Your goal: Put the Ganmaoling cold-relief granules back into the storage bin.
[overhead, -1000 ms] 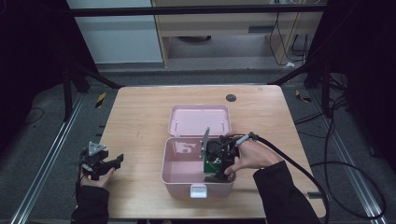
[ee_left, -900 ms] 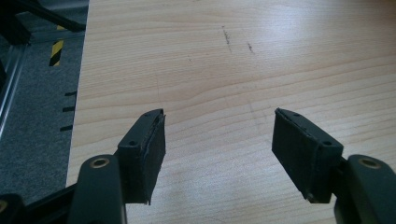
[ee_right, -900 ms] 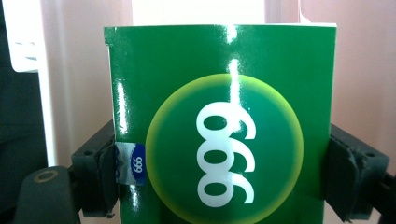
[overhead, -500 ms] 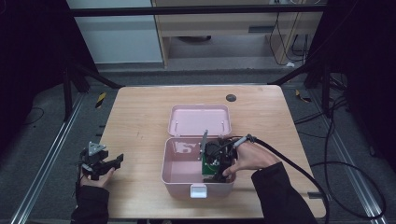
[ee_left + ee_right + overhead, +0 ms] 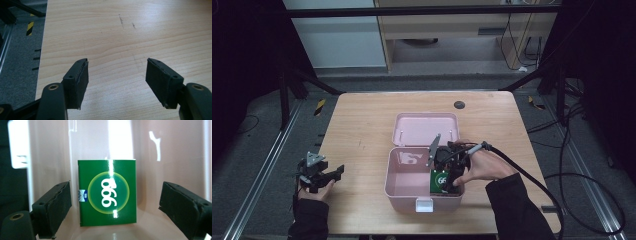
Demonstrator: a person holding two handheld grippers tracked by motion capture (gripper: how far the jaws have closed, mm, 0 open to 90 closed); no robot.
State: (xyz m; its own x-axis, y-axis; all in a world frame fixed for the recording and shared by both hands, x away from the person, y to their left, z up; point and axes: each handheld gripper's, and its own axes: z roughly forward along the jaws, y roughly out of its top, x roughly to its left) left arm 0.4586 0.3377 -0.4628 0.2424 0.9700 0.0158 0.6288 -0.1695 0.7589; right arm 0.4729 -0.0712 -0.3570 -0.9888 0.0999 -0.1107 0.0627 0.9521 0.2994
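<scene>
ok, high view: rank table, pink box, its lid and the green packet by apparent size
1. table
2. pink box
3. lid, slightly smaller, though it lies farther from the camera
4. green packet, partly hidden by the right gripper

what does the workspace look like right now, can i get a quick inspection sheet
surface: wooden table, a few faint scuff marks, dry
job's things: pink box open, lid lying behind it; green packet marked 999 inside the box at its right end
clutter: small dark round thing near the far edge
grippers: right hand-held gripper inside the box, jaws open either side of the packet, not touching it; left hand-held gripper open over bare table at the left edge
cables: black cable trailing from the right hand-held gripper; more on the floor at right
surroundings: dark frame, grey floor, cabinets behind
</scene>
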